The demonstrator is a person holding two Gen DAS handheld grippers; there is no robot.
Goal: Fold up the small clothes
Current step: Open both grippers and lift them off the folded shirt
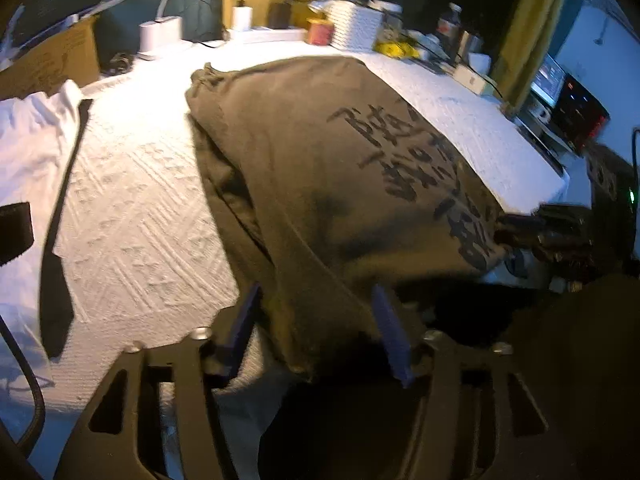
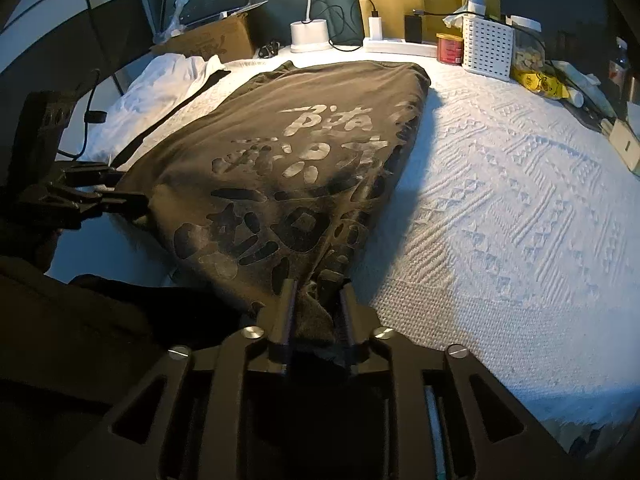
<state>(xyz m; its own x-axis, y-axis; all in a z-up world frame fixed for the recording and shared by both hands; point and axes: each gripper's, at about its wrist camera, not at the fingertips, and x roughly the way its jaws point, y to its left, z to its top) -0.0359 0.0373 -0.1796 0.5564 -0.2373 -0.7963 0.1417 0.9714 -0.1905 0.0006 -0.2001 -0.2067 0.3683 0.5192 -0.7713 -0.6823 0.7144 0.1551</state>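
Note:
An olive-brown T-shirt [image 1: 320,160] with large printed characters lies lengthwise on the white textured bedspread [image 1: 140,208]; it also shows in the right wrist view [image 2: 288,152]. My left gripper [image 1: 316,320] straddles the shirt's near hem, its blue pads wide apart with cloth between them. My right gripper [image 2: 316,300] is shut on the shirt's near right corner. In the right wrist view the left gripper [image 2: 120,200] sits at the shirt's left edge. In the left wrist view the right gripper [image 1: 520,232] sits at the shirt's right edge.
A white garment [image 2: 168,80] with a dark tie [image 1: 56,248] lies left of the shirt. A cardboard box [image 2: 212,40], lamp base [image 2: 308,36], power strip [image 2: 400,46], red tin [image 2: 450,48], white basket [image 2: 486,48] and jars line the far edge. Monitors [image 1: 568,96] stand at right.

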